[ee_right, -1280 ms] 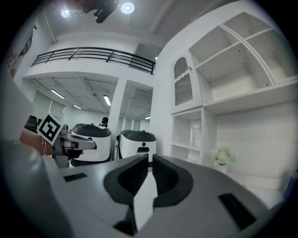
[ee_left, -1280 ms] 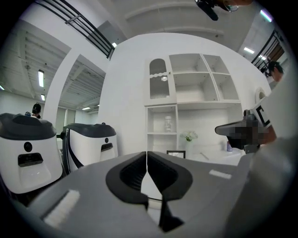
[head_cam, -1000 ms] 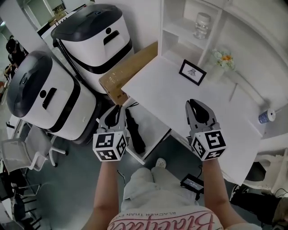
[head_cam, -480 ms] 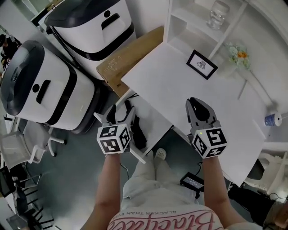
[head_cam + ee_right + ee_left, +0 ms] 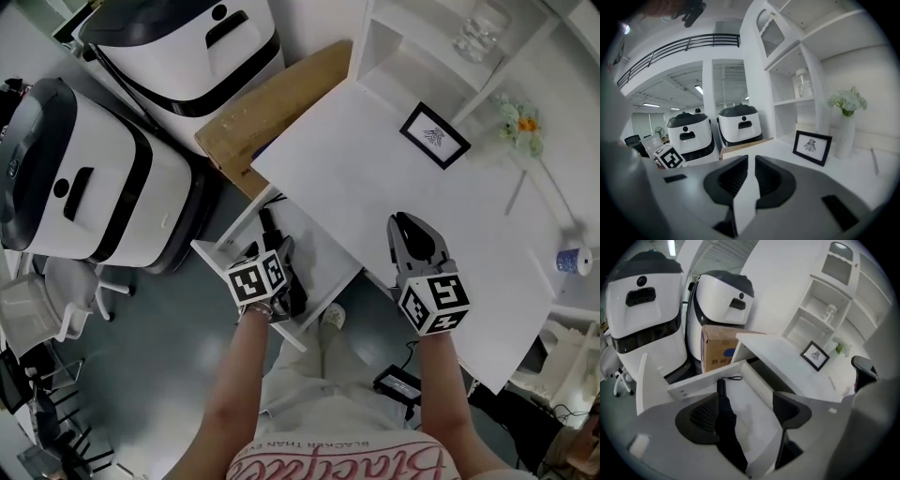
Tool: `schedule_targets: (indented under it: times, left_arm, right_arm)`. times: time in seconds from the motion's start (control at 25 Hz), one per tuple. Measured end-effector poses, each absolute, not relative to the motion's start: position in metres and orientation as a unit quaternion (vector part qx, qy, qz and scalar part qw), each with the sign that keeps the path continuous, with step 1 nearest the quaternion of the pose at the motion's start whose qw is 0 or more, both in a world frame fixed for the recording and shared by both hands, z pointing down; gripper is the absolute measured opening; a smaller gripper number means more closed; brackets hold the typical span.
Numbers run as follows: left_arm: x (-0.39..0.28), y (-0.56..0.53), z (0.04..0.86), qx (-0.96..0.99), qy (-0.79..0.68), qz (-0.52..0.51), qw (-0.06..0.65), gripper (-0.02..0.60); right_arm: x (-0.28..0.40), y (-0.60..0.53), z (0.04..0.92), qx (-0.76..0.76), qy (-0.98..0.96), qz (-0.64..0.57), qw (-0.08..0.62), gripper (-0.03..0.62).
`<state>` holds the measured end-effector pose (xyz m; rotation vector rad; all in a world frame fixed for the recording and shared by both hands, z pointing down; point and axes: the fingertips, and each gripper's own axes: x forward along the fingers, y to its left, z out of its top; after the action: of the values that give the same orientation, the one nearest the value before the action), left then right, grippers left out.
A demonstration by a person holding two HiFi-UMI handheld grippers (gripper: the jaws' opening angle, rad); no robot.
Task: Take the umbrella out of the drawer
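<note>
White machines (image 5: 84, 183) with dark lids are standing at far left, and a cardboard box (image 5: 272, 103) is sitting between them and the desk (image 5: 375, 187). The drawer (image 5: 220, 253) is hanging open below the desk's left edge. The black umbrella (image 5: 725, 427) is lying folded along the drawer floor, its strap at the end farthest from the left gripper (image 5: 747, 404). That gripper is hovering over the drawer and pointing down into it. Its jaws are opening wide, with the umbrella showing below by the left jaw and neither pad pressing on it. The right gripper (image 5: 751, 161) is hovering above the desk top, jaws drawn together, nothing between them. A framed picture (image 5: 435, 136) is standing further right.
</note>
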<state>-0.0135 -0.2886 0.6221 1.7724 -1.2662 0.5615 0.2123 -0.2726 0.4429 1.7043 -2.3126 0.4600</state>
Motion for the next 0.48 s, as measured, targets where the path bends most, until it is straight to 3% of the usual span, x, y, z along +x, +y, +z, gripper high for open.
schedule_targets:
  times: [0.48]
  left_arm:
    - [-0.013,-0.268,0.723,0.589,-0.511,0.316,0.54,0.345]
  right_arm:
    - [0.217,-0.295,0.474,0.581,-0.781,0.188,0.129,0.009]
